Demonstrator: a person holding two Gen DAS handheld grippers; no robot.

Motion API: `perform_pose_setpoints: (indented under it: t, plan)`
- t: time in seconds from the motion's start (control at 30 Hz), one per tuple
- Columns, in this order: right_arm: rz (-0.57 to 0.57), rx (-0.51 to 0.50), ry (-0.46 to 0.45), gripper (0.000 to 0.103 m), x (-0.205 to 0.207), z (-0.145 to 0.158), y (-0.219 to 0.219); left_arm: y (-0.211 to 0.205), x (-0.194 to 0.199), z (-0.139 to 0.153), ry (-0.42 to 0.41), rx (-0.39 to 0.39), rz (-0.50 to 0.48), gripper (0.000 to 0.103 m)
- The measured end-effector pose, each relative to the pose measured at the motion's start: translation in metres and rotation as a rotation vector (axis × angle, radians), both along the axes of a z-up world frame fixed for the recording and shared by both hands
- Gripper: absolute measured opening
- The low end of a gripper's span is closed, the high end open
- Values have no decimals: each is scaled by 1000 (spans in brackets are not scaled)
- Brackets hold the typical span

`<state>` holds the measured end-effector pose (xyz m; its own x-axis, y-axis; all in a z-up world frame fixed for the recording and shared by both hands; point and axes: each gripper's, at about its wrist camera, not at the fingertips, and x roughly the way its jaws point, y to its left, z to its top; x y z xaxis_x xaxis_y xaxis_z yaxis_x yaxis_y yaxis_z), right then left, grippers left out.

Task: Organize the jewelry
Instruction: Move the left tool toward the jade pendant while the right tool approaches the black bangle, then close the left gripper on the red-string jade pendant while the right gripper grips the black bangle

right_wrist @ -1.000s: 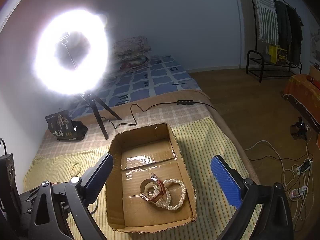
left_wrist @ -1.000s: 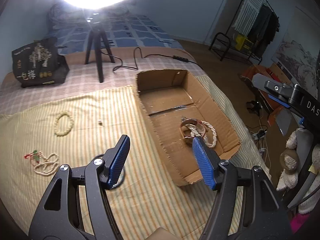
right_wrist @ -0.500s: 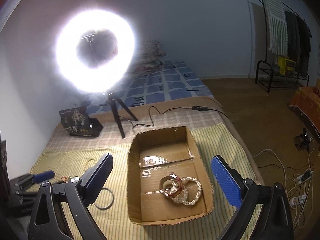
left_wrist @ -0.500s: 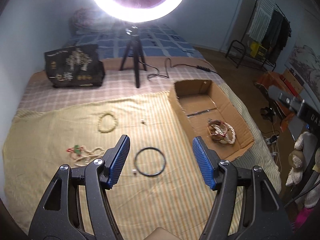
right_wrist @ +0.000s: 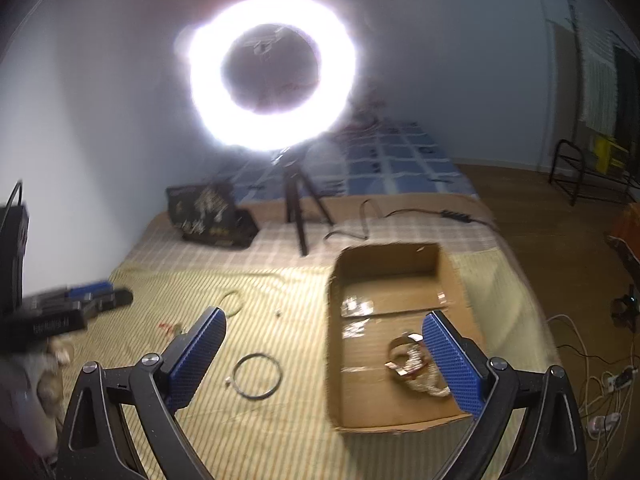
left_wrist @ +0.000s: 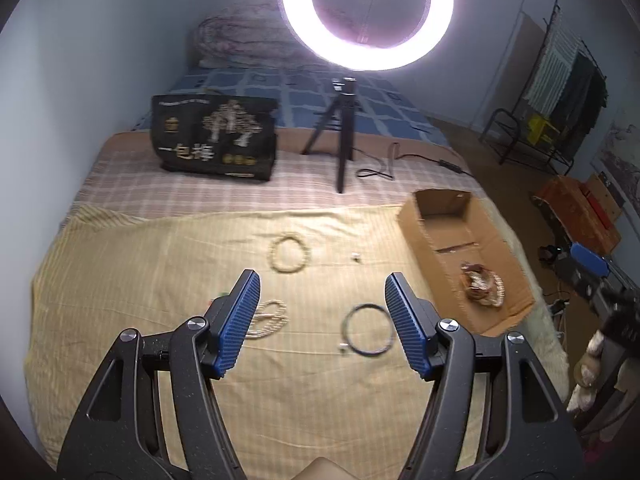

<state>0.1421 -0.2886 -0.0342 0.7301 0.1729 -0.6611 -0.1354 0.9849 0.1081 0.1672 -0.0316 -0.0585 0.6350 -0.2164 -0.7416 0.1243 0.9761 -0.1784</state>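
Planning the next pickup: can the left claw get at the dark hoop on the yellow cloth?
Probably yes. The left claw is open and empty, and the dark hoop lies flat on the yellow cloth just ahead of its fingers, with nothing over it.

Ring light (left_wrist: 367, 16), black bag (left_wrist: 214, 138)

Both wrist views high over bed, facing ring light (left_wrist: 367, 16); share cardboard box (right_wrist: 400, 272).
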Motion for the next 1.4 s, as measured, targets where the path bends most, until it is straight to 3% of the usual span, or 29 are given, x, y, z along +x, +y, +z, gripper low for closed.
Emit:
perform_pose_setpoints:
  t: [0.23,0.37,0.43,0.57,0.63,0.73,0.97,1.1,1.17,1.4]
  plan:
    - [134,-93,91,100,17,-33,44,60,22,-30,82,12,87,67]
    - [194,-77,174,100,31,-54,57,80,34,-52,145,-6,92,66]
    - [218,-71,213,99,38,-65,63,87,41,-65,188,-27,95,60]
    - [245,-74,287,92,50,-86,72,86,50,-88,252,-34,81,54]
    - [250,-76,321,85,55,-97,75,85,54,-97,280,-32,80,47]
    - [254,-64,359,79,62,-109,77,84,62,-110,321,-45,83,46]
    - [259,-37,409,74,72,-122,79,89,77,-132,391,-78,118,40]
    - [266,-41,421,71,77,-126,84,89,83,-140,410,-87,129,39]
    - [264,-43,428,68,78,-128,84,89,85,-144,418,-83,128,33]
    - [262,-46,445,62,84,-133,85,89,89,-150,425,-72,135,28]
